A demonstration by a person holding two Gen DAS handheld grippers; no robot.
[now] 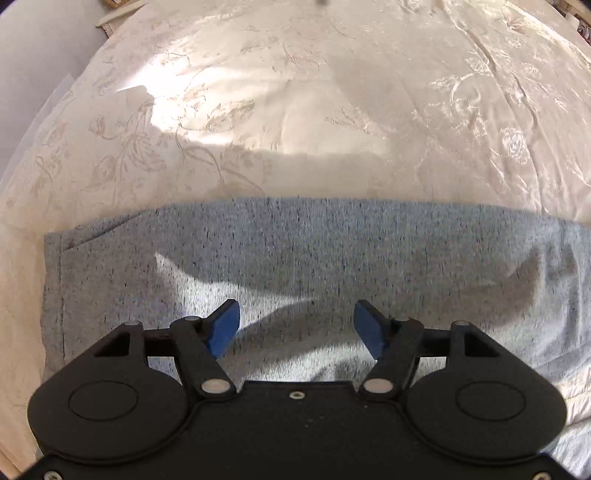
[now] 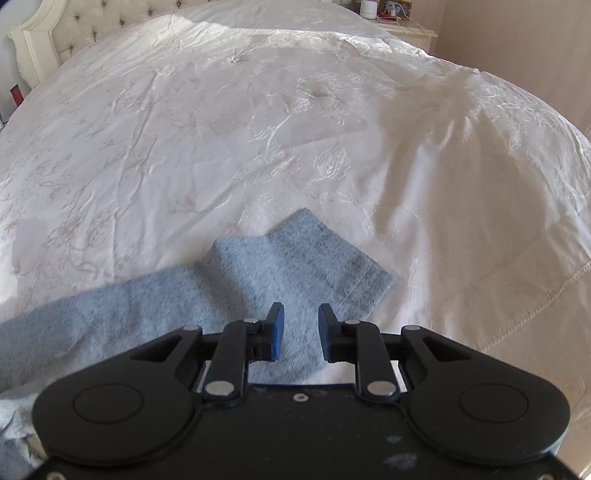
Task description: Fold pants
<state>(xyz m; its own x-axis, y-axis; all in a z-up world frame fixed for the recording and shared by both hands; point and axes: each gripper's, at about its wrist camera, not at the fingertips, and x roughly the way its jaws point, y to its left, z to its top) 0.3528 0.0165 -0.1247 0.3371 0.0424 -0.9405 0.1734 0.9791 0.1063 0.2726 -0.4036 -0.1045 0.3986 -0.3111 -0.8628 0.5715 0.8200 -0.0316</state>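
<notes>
Grey heathered pants (image 1: 295, 258) lie flat on a cream embroidered bedspread (image 1: 295, 110), with a hemmed edge at the left. My left gripper (image 1: 295, 325) hovers over the pants, jaws wide open and empty. In the right wrist view the pants (image 2: 258, 273) run from lower left to a leg end (image 2: 340, 266) with a crease across it. My right gripper (image 2: 300, 330) is over that leg near its end, jaws partly open, nothing between them.
The bedspread (image 2: 221, 129) covers the whole bed and is rumpled at the right (image 2: 461, 129). A tufted headboard (image 2: 55, 33) stands at the far left. A nightstand (image 2: 402, 26) with small items sits at the far right.
</notes>
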